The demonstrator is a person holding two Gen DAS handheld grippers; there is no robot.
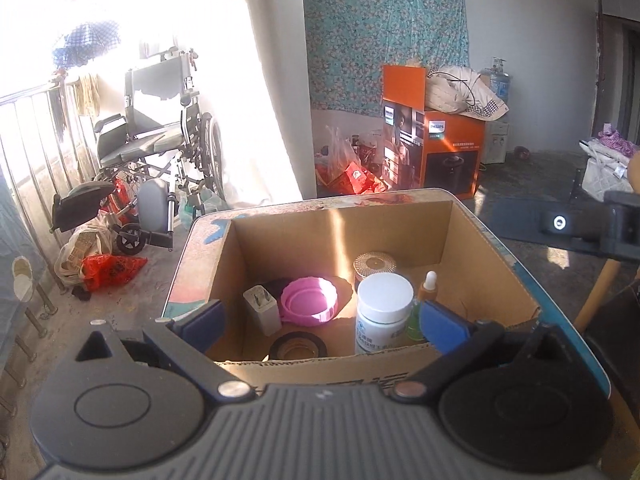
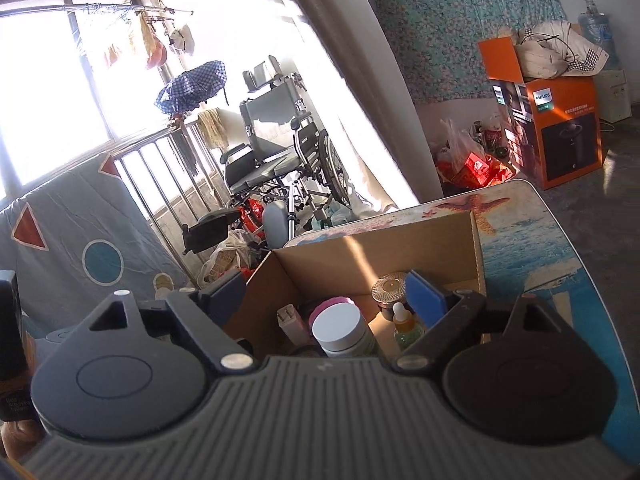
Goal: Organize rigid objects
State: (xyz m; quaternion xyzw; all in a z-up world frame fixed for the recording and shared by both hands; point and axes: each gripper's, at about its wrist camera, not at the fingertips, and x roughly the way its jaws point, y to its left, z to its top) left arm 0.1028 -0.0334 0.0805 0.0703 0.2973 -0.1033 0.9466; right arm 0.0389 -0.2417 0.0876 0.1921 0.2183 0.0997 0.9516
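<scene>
Box [image 1: 360,240] sits straight ahead of my left tool [image 1: 324,326], on the worktop [image 2: 560,248], holding the bottle [image 1: 384,312], pink lid [image 1: 308,300], charger [image 1: 262,308], tape [image 1: 298,346], dropper [image 1: 428,286] and jar [image 1: 374,266], gathered, I judge, to keep them together. Both tools stand apart and empty; my right tool [image 2: 334,298] looks in from the near edge.
</scene>
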